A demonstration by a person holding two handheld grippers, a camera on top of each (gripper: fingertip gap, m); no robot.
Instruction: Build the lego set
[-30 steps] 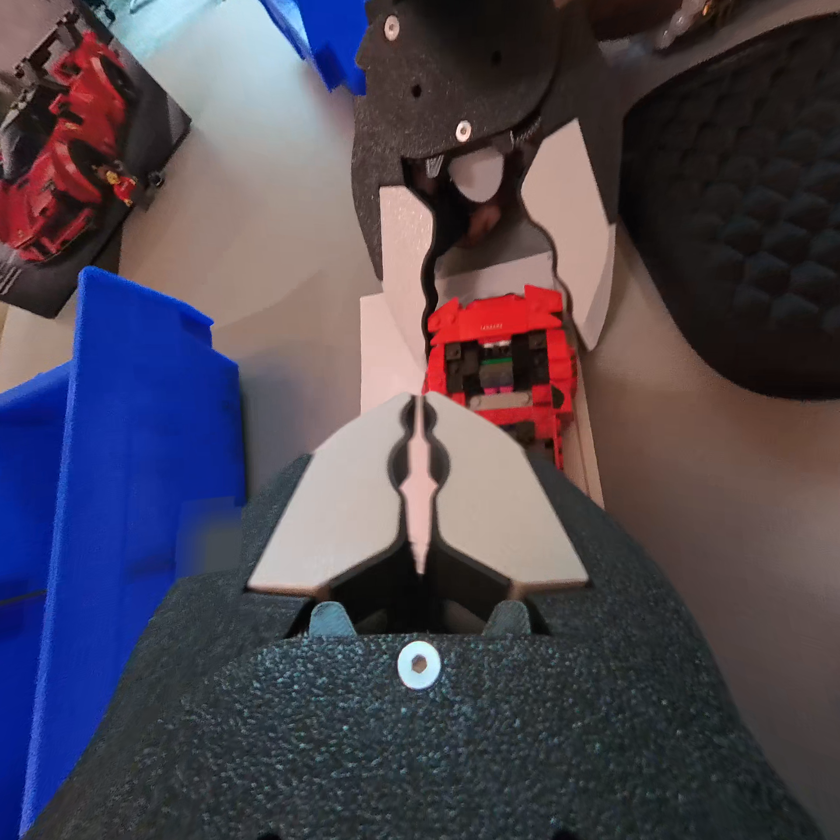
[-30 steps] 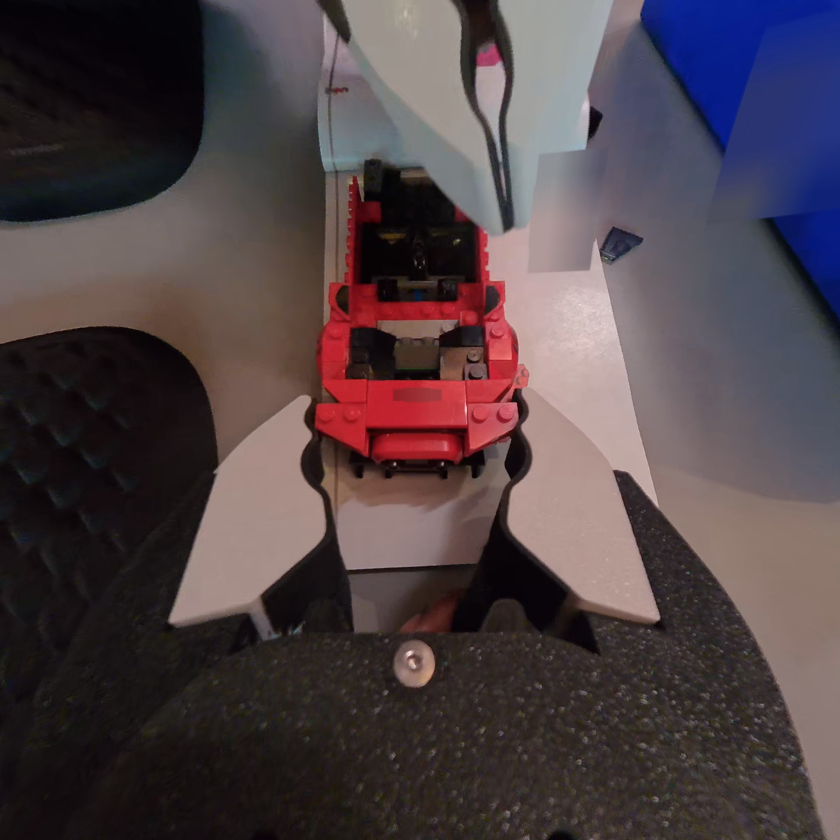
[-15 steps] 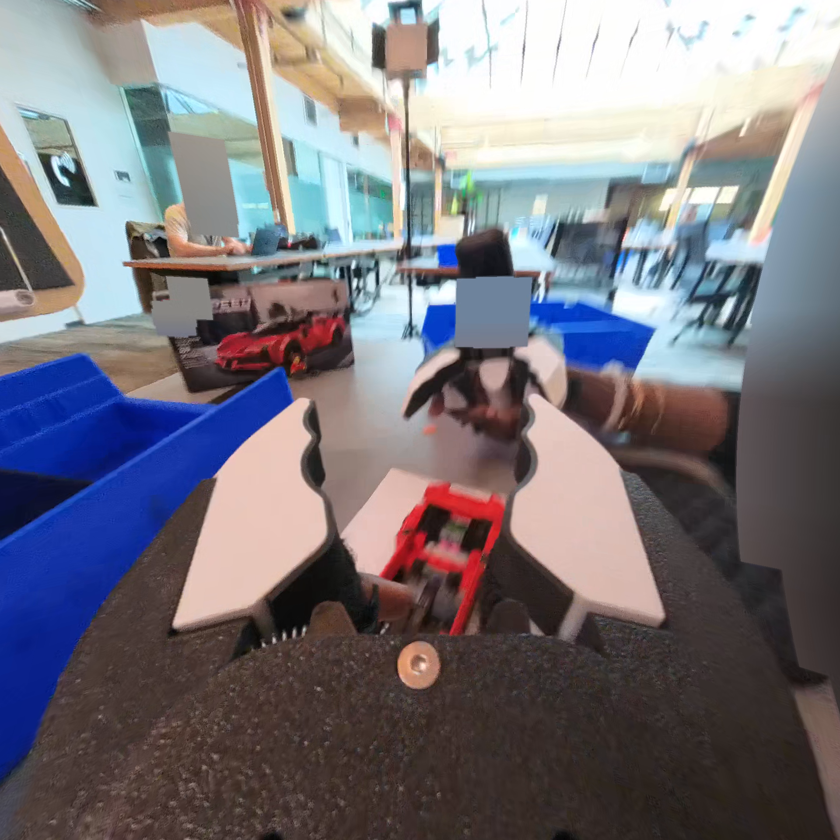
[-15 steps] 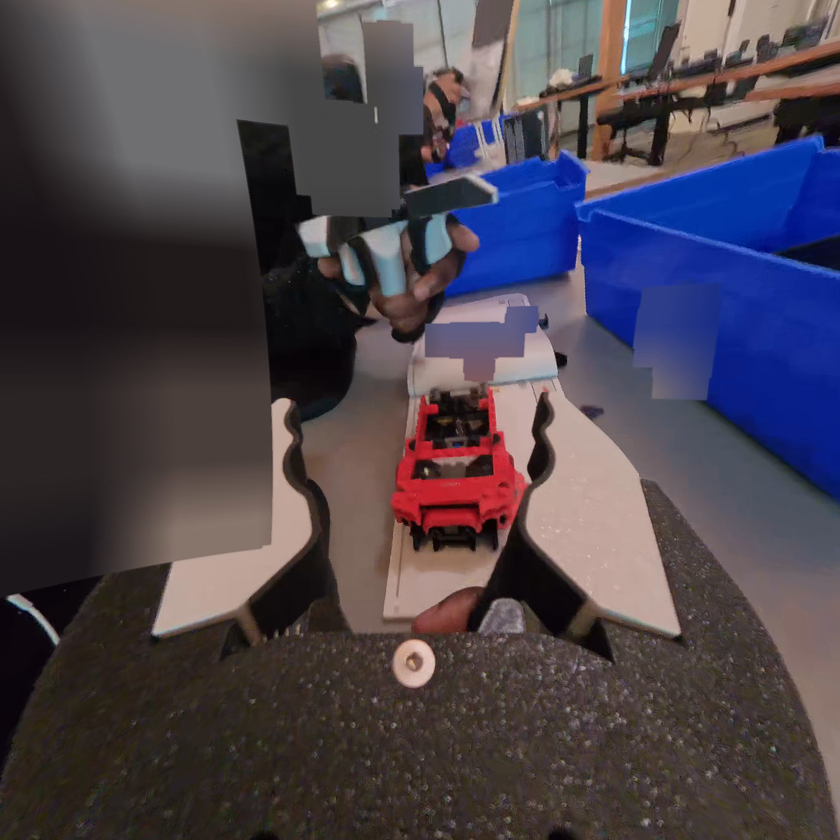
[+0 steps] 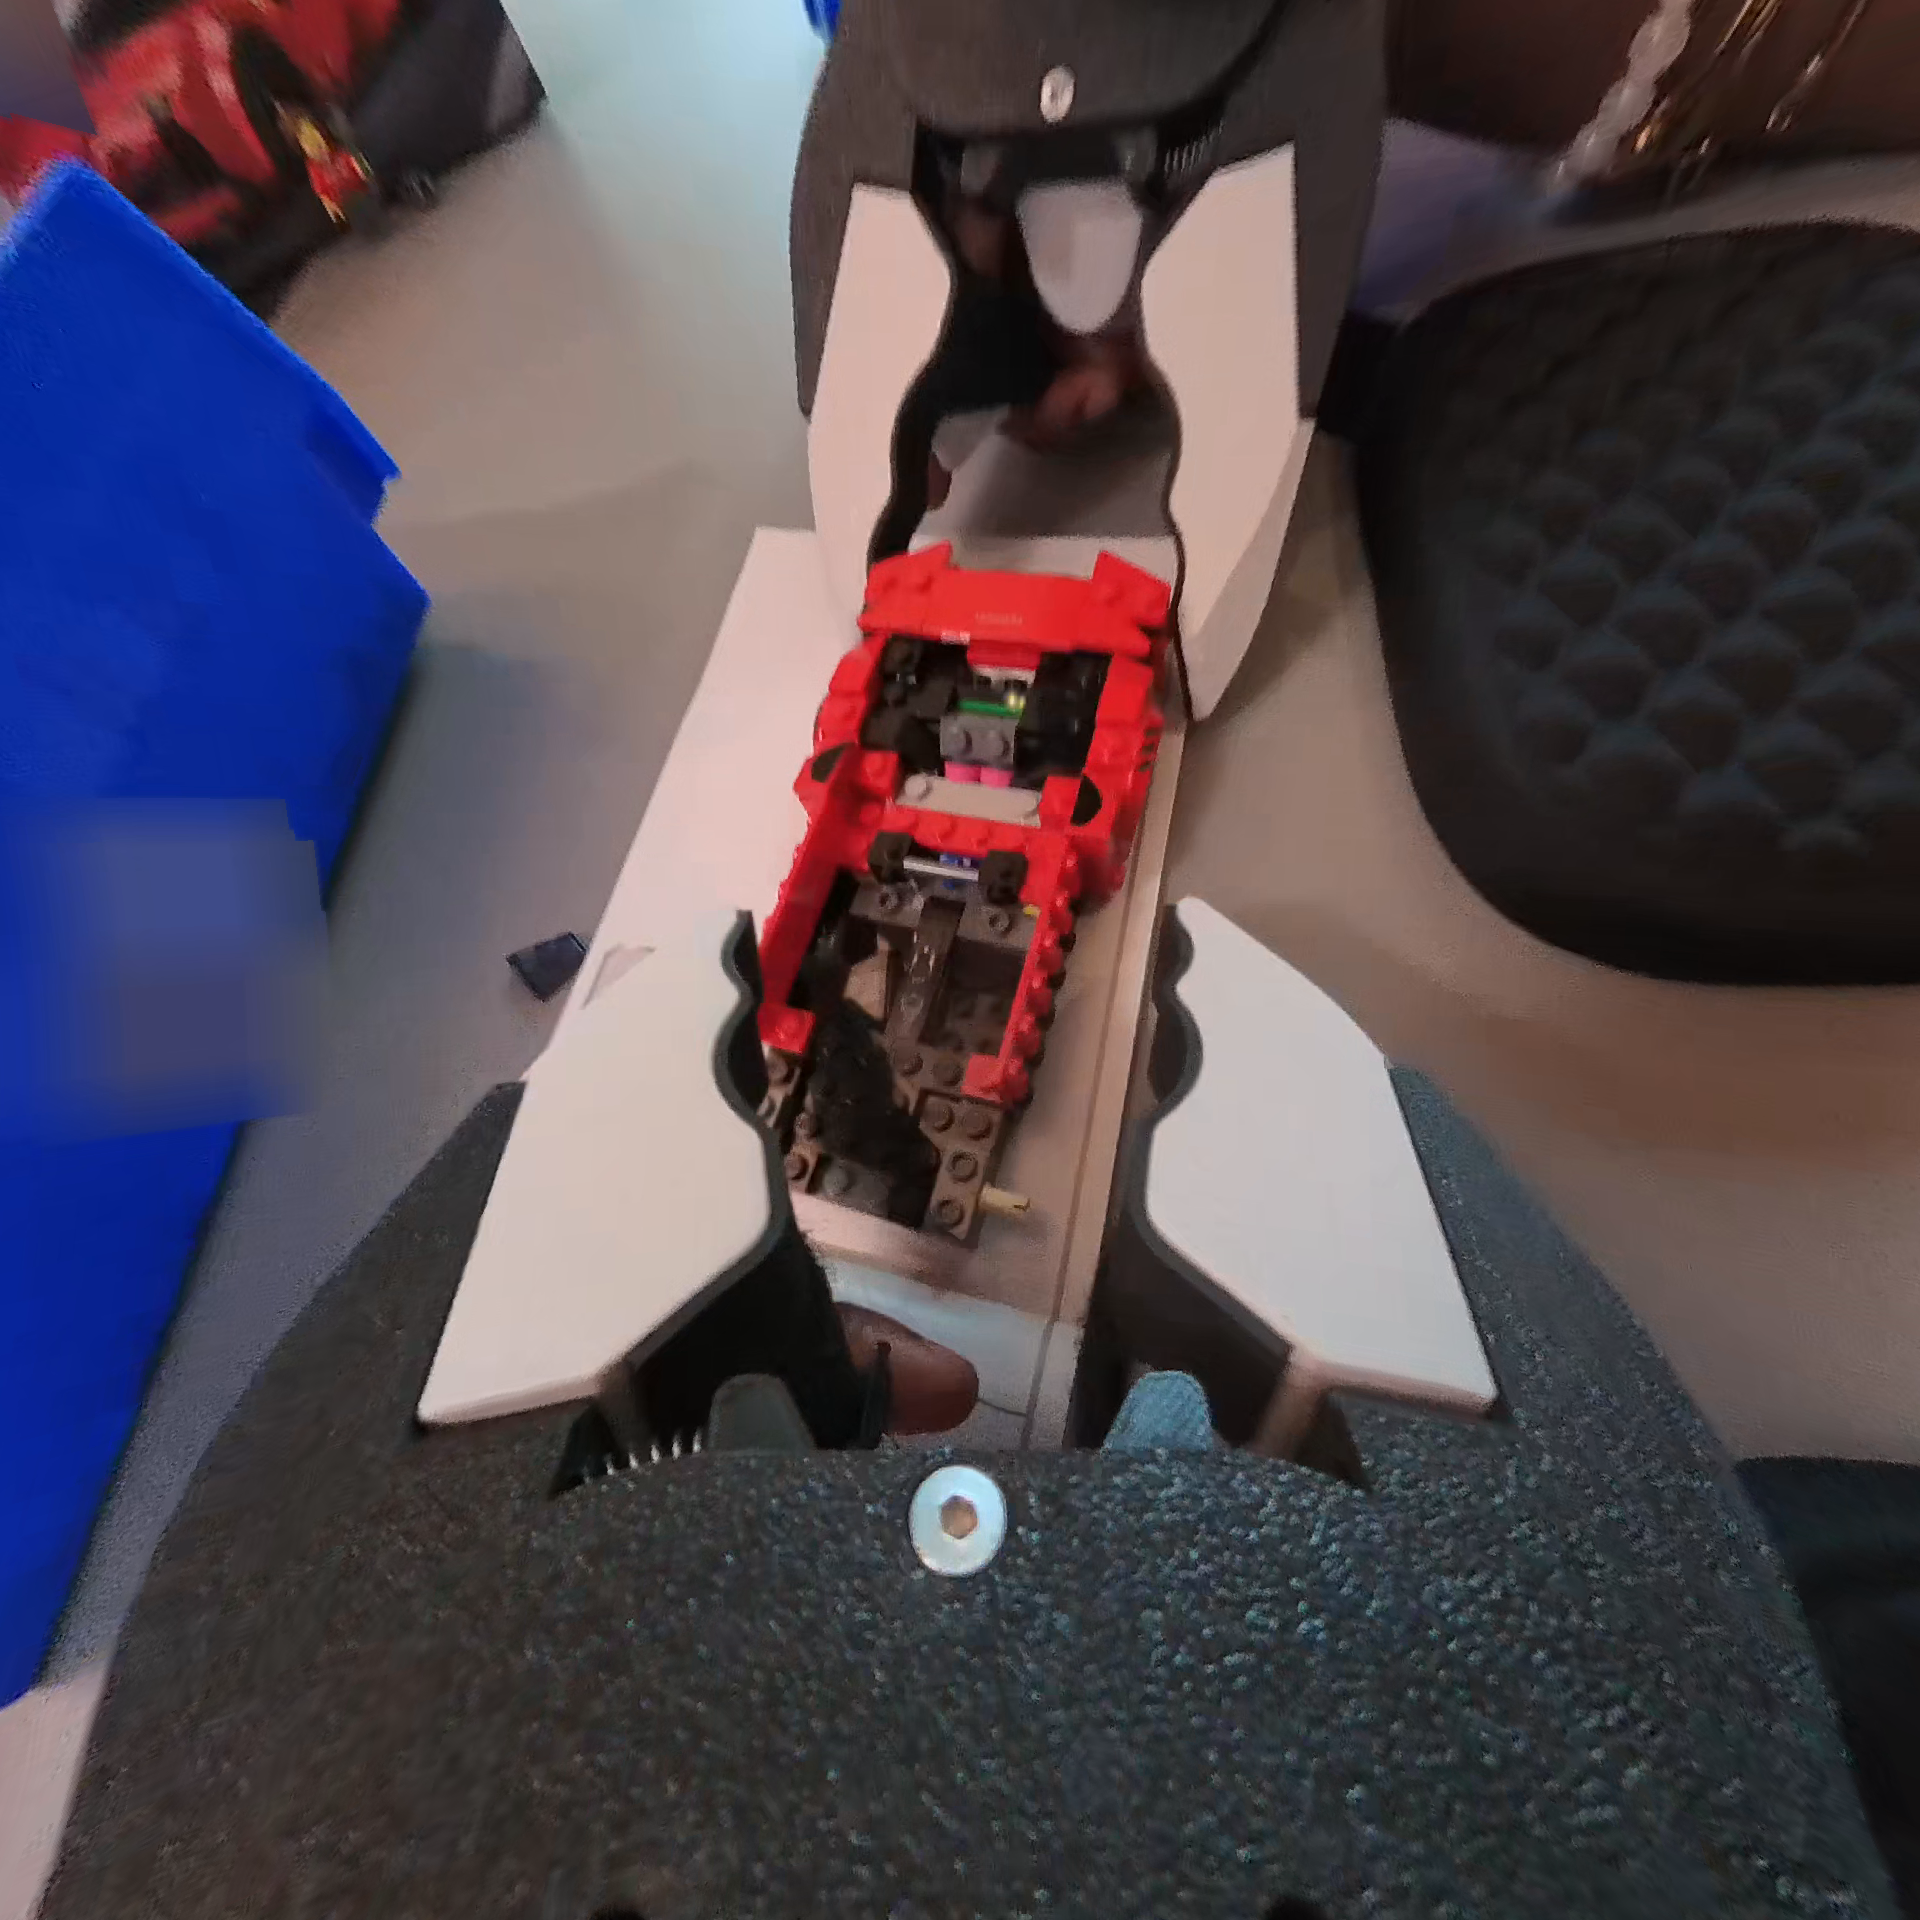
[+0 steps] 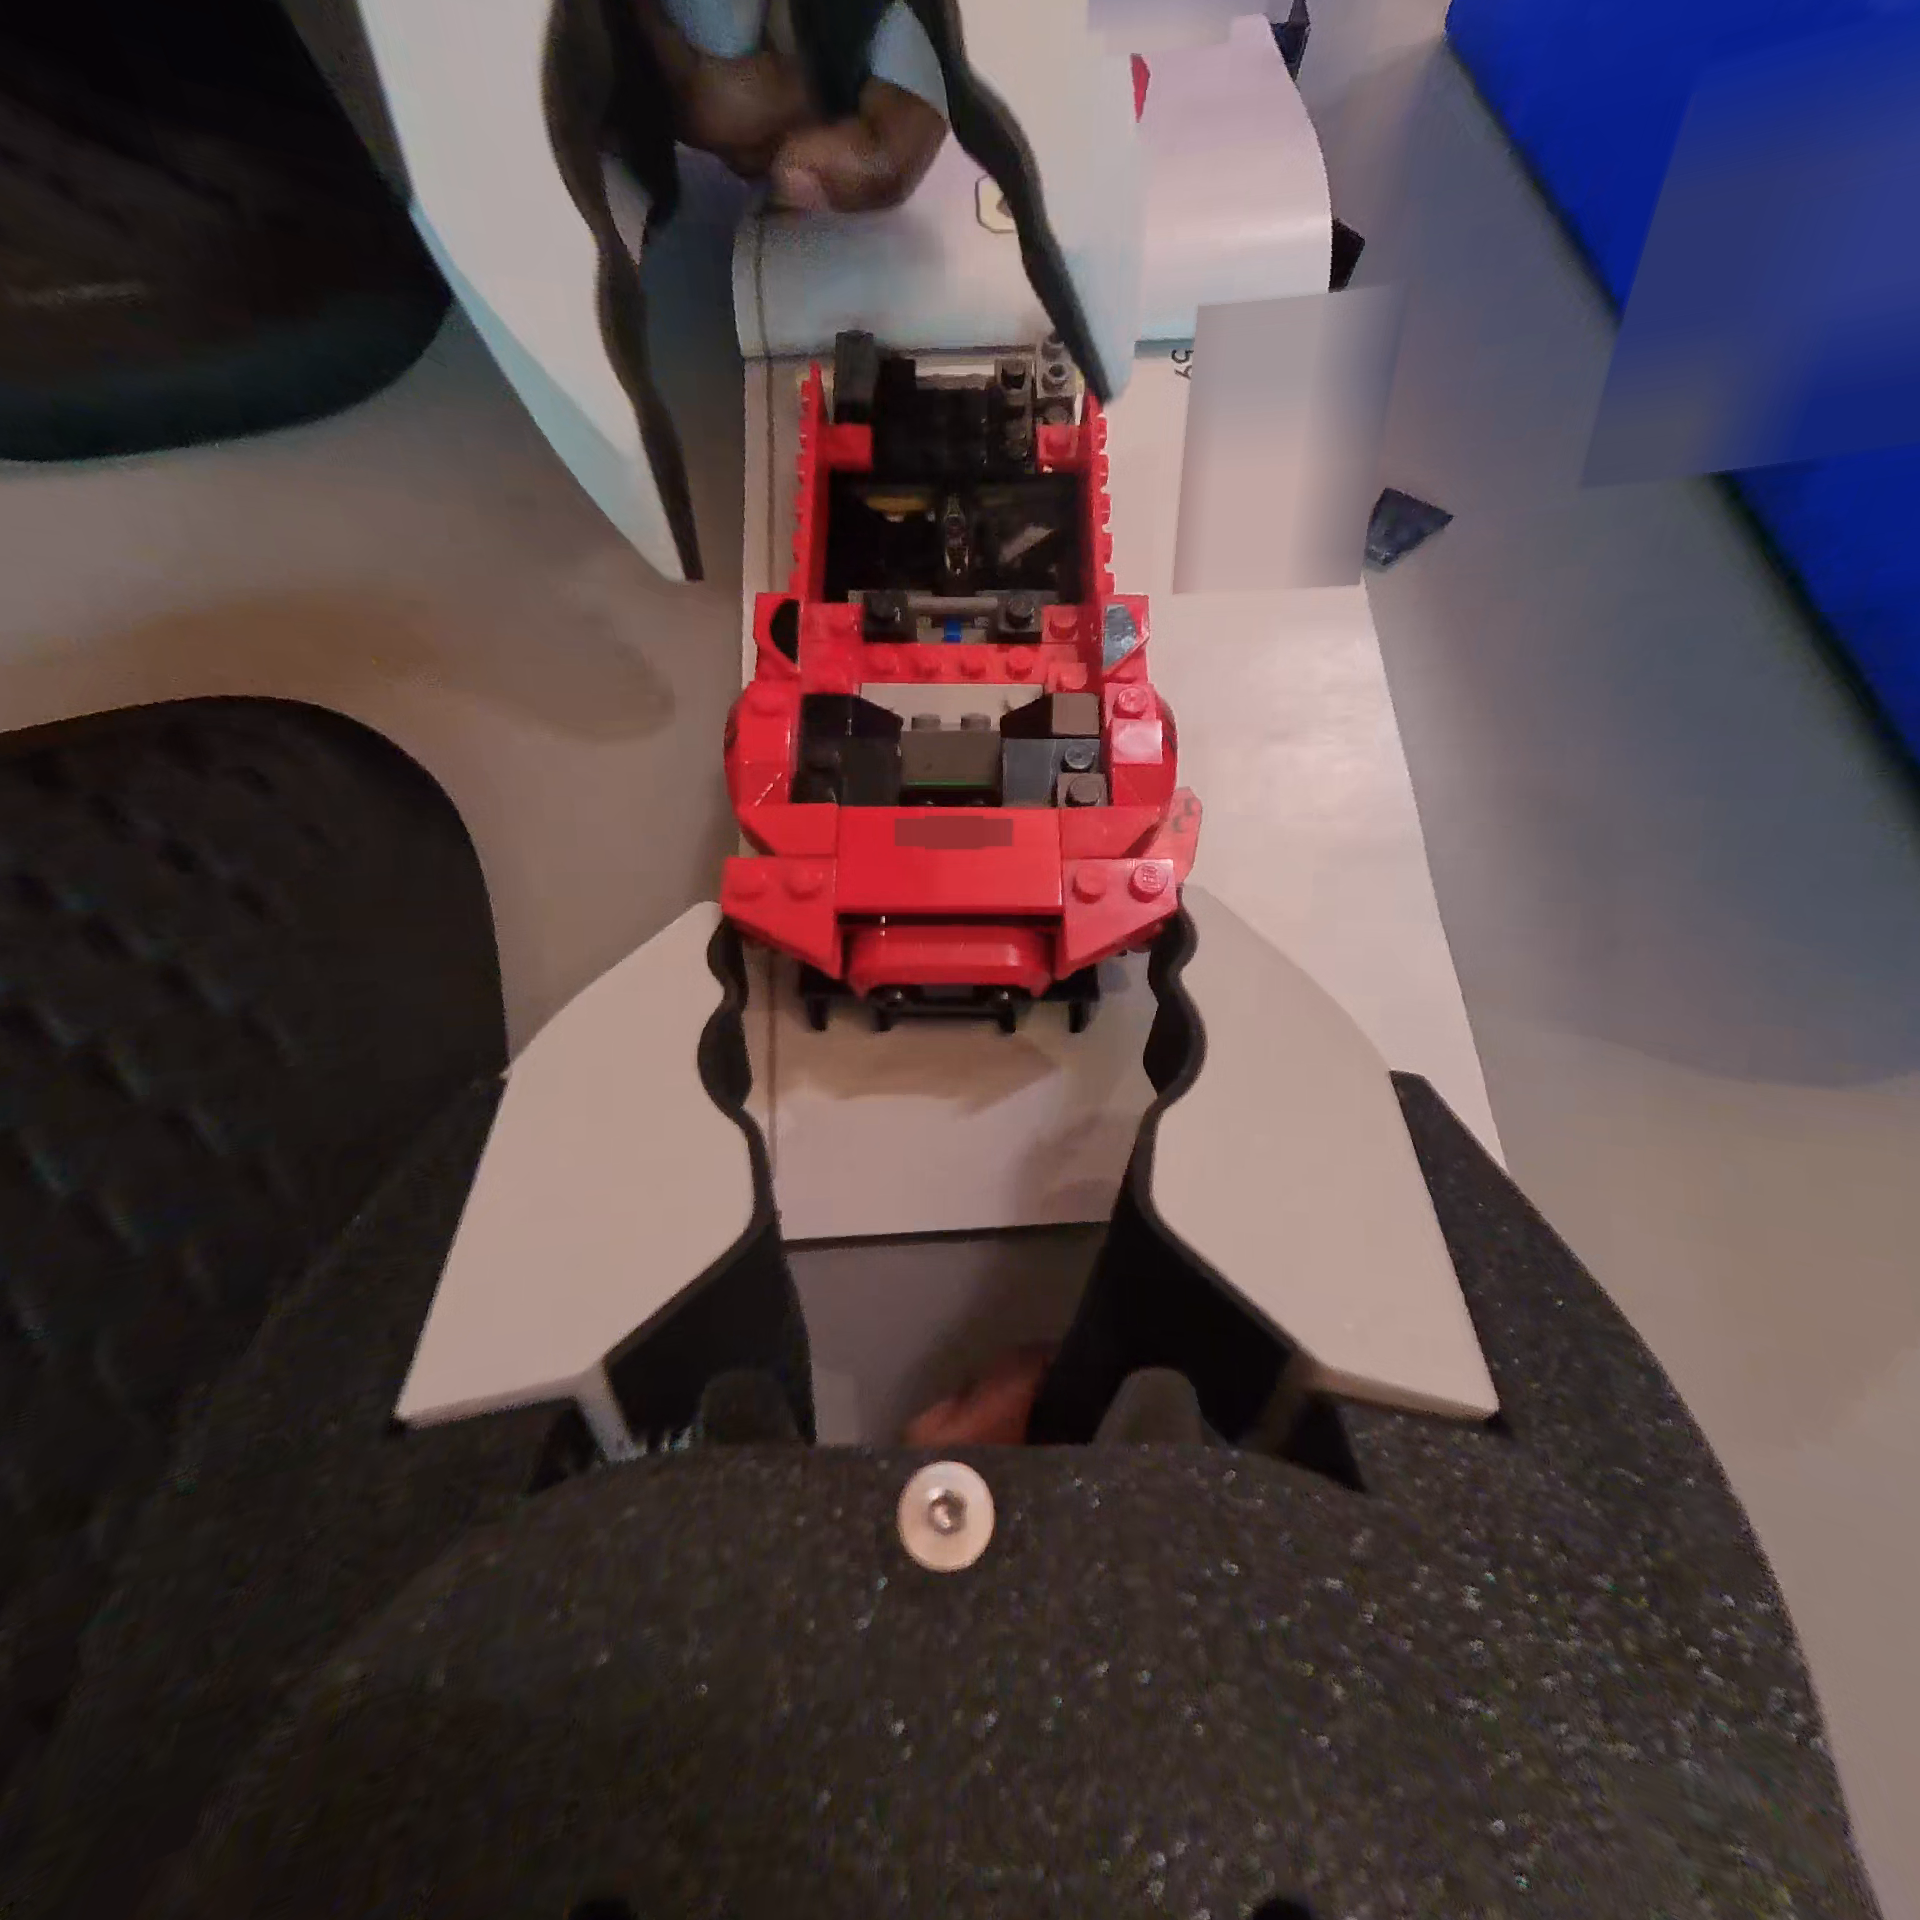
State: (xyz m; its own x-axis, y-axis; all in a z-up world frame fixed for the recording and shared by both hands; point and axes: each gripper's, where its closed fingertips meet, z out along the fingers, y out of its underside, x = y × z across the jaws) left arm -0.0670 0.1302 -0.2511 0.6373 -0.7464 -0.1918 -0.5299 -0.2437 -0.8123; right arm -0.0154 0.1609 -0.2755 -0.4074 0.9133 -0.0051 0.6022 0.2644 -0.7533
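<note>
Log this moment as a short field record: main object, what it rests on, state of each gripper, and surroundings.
main object: part-built red lego car, roof off, black interior showing
support: white instruction booklet on a grey table
left gripper: open, straddling the car's unfinished black end
right gripper: open, at the car's finished red end
holding anything: neither
surroundings: blue bin, black mesh seat, small dark loose piece
</note>
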